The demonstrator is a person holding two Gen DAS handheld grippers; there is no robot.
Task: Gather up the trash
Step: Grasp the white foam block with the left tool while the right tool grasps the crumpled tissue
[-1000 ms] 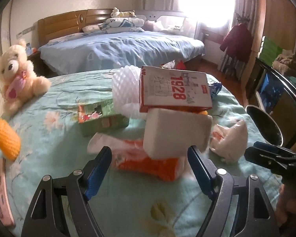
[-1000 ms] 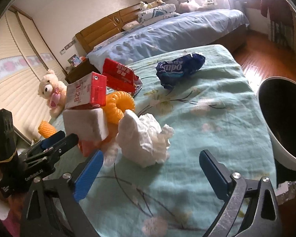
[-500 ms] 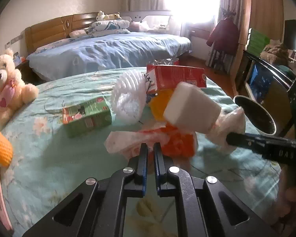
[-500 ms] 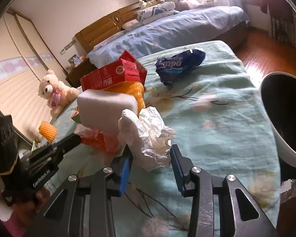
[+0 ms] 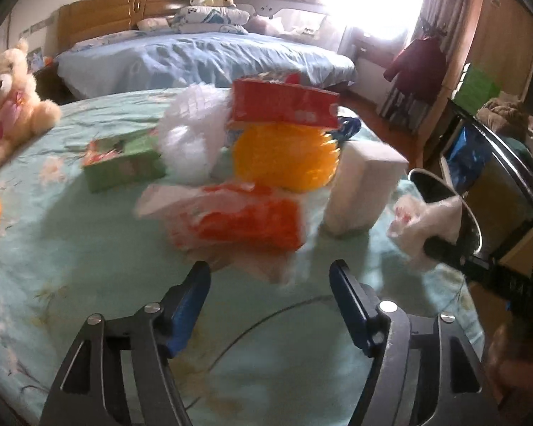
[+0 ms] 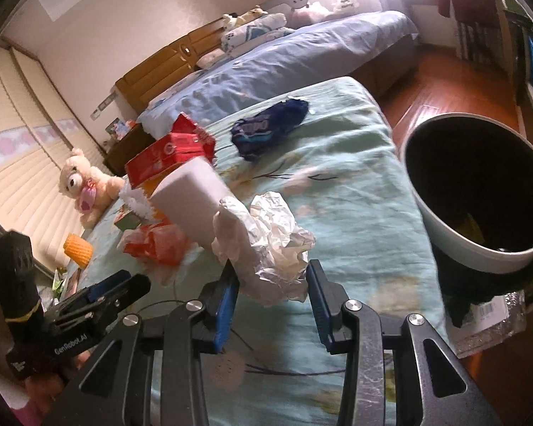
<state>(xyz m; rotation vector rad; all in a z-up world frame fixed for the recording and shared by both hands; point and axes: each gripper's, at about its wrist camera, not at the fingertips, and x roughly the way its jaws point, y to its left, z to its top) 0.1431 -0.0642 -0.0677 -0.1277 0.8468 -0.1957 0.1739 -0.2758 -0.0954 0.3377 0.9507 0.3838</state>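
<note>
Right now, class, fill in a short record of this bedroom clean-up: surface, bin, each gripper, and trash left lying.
surface: green bedspread
bin: dark inside, pale rim, beside the bed's edge
right gripper: shut on crumpled paper
left gripper: jaws opening, nothing gripped
trash left: orange bag, white block, red box, green carton, blue wrapper
not trash: teddy bear

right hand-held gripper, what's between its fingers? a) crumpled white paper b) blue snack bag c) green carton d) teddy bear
A: the right hand-held gripper has its blue fingers pressed on either side of the crumpled white paper, while the blue snack bag lies farther off on the bedspread.
</note>
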